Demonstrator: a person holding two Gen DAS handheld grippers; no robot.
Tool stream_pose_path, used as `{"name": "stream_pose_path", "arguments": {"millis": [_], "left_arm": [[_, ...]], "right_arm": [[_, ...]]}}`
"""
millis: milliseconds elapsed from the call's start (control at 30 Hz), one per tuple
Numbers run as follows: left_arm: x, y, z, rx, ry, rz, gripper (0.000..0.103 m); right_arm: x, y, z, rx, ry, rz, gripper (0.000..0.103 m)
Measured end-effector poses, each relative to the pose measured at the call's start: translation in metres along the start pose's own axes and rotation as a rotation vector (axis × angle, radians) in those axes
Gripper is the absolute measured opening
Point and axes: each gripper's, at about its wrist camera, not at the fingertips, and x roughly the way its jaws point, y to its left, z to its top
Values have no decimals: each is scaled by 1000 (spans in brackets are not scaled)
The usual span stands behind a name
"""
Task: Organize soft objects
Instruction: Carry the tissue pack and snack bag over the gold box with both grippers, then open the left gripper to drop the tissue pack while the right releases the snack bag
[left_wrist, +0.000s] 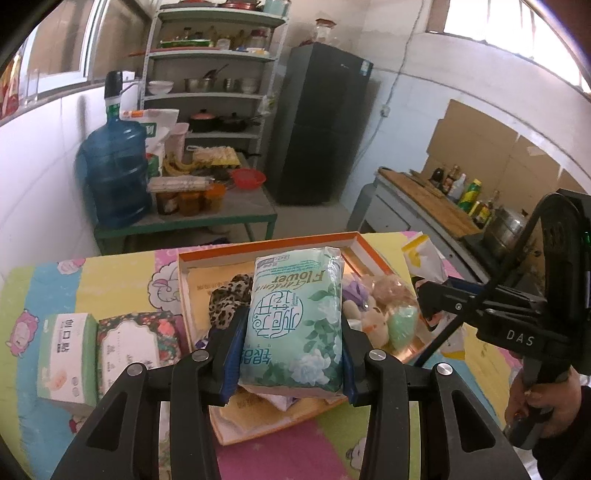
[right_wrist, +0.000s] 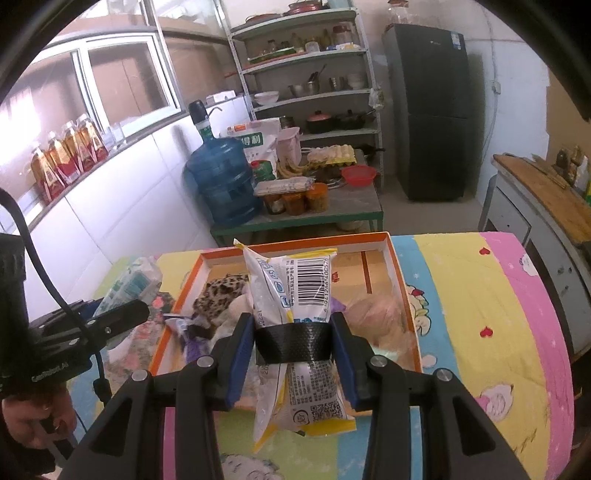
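My left gripper is shut on a green flower-print tissue pack and holds it above the orange-rimmed box. My right gripper is shut on a white and yellow packet wrapped with black tape, held over the same box. Inside the box lie a leopard-print cloth, small plush toys and a bagged soft item. The right gripper also shows at the right of the left wrist view, and the left gripper at the left of the right wrist view.
Two tissue boxes lie left of the orange box on the cartoon-print cloth. Behind stand a low table with a blue water jug and jars, a shelf, a black fridge and a counter with bottles.
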Motion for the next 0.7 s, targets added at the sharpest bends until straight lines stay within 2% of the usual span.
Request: {"name": "stream_pose_path", "arguments": {"millis": [400,700], "left_arm": [[42,-5,1,-44,58,54,43],[66,-6,-4,-33,94,99,44]], "right_arm": [[42,-13,15,-48,54,37,42],[63,-22,15,-44,92,48,42]]}}
